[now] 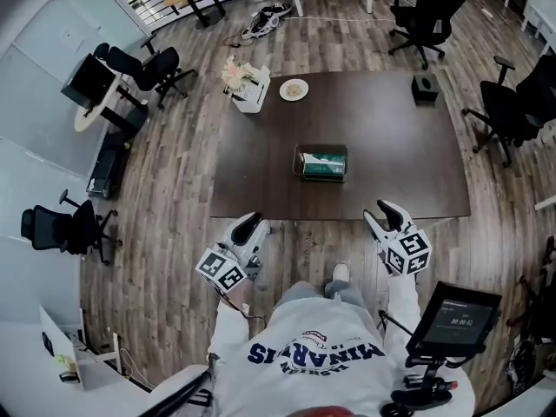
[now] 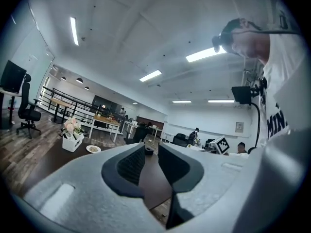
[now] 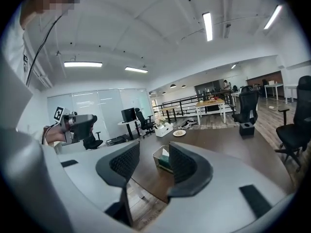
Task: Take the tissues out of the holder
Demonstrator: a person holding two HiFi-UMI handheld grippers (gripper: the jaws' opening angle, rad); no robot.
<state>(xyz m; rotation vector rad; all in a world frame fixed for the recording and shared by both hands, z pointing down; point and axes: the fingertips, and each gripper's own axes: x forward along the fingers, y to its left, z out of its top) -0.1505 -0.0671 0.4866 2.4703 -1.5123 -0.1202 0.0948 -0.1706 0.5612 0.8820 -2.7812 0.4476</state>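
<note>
while the left gripper and right gripper hover, fingers released and empty, one should pin the holder, the other pinch the tissues.

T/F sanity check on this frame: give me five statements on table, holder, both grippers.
1. The tissue holder sits near the middle of the table. True.
2. The right gripper is clamped on a tissue. False: its jaws stand apart, nothing between them.
3. A plate lies beside the flower box. True.
4. The left gripper reaches into the tissue holder. False: it is short of the table's near edge, jaws apart and empty.
5. Tissues are in the tissue holder. True.
</note>
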